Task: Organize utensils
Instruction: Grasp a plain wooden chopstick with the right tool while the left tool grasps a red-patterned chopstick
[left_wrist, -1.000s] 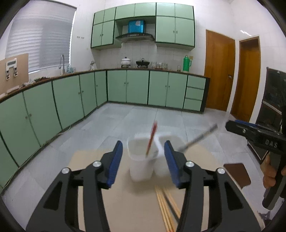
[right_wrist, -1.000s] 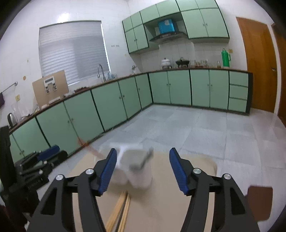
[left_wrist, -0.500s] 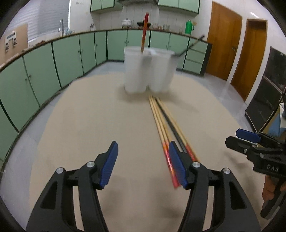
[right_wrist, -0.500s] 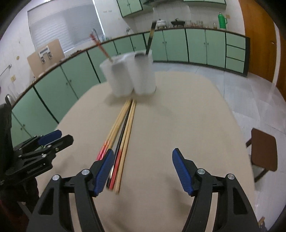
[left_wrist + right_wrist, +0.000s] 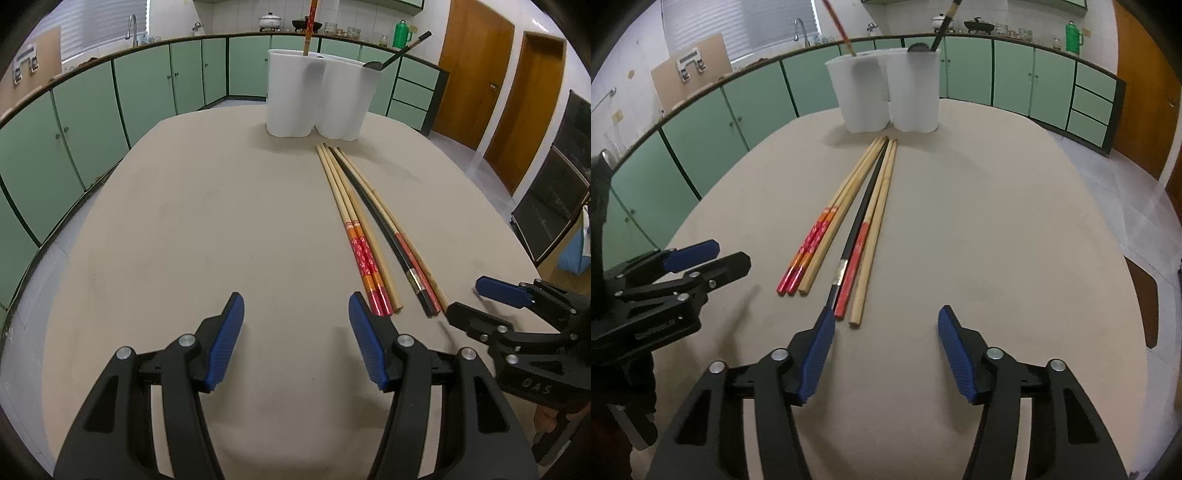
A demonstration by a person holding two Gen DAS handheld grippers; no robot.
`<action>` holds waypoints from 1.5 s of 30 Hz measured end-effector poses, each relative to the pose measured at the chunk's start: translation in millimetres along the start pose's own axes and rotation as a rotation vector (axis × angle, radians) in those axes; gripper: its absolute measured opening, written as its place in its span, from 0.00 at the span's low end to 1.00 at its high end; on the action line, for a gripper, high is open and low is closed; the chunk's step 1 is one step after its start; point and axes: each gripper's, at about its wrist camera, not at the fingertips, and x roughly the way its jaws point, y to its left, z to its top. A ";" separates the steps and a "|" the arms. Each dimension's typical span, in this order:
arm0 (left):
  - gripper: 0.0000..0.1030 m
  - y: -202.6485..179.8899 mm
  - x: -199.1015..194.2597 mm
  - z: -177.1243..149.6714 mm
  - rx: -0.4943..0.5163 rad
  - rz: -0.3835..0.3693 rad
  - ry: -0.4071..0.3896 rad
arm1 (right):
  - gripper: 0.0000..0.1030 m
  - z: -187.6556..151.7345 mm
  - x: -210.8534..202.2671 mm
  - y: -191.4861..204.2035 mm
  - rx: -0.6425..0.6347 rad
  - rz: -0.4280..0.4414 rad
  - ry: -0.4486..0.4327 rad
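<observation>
Several chopsticks (image 5: 354, 221) (image 5: 857, 221), plain wood, red-ended and one black, lie side by side on the beige table (image 5: 184, 221). Two white containers (image 5: 291, 96) (image 5: 916, 92) stand at the far end. The left one holds a red chopstick, the right one a dark-handled spoon. My left gripper (image 5: 295, 301) is open and empty, its right finger beside the near ends of the red chopsticks. My right gripper (image 5: 886, 312) has closing jaws with nothing between them, and the black chopstick's end lies by its left finger. Each gripper shows in the other's view (image 5: 469, 299) (image 5: 731, 253).
Green kitchen cabinets (image 5: 147, 92) run behind the table, and wooden doors (image 5: 476, 74) stand at the right. A brown stool (image 5: 1145, 295) sits beside the table's right edge. A dark cabinet (image 5: 554, 192) stands further right.
Both grippers have come down and tipped toward the table. The containers now sit farther off and the chopsticks lie just ahead. The right jaws have narrowed a little.
</observation>
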 end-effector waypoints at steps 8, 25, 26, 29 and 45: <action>0.57 -3.7 -0.4 0.1 0.007 -0.001 -0.005 | 0.40 0.6 5.7 8.3 -0.026 -0.030 -0.018; 0.59 -28.5 6.4 -4.4 0.060 -0.040 0.007 | 0.07 -2.5 1.6 0.9 -0.019 -0.032 -0.041; 0.59 -28.5 8.2 -5.5 0.059 -0.036 0.013 | 0.07 -2.8 0.9 -1.0 -0.016 -0.036 -0.041; 0.59 -26.1 11.6 -8.8 0.051 -0.021 0.025 | 0.07 -4.4 -1.2 -9.0 -0.004 -0.045 -0.041; 0.59 -34.6 14.2 -9.9 0.062 -0.013 0.032 | 0.07 -7.9 -1.0 -15.1 0.007 -0.035 -0.047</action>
